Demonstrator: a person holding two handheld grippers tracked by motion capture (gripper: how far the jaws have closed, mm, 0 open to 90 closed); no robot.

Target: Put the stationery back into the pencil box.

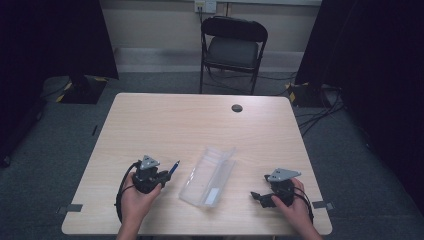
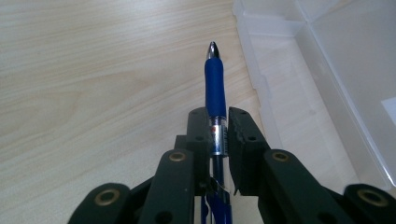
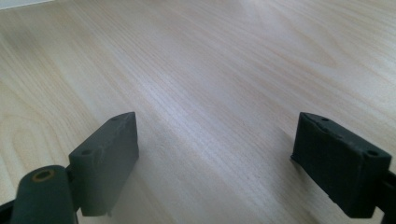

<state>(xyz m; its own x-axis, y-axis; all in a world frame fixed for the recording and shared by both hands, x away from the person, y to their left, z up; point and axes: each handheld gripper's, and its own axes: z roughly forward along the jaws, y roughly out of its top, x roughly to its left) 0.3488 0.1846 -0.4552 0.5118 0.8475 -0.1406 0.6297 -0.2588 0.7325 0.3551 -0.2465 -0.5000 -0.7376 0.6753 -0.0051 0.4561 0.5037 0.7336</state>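
1. Between the jaws of the left gripper (image 2: 218, 135): blue pen (image 2: 215, 88), clamped at mid-barrel, silver tip pointing forward and clear of the pads.
2. Above the wooden surface (image 1: 165, 120), at its near left: same left gripper (image 1: 161, 176) in the person's left hand (image 1: 136, 196), pen (image 1: 173, 167) sticking out toward the clear plastic case (image 1: 210, 176).
3. Just beside the pen tip, to its right: case (image 2: 327, 84), lid open, lying flat.
4. At near right: right gripper (image 1: 258, 197), jaws spread wide apart, nothing between them, bare wood beneath (image 3: 215, 140), near the case.
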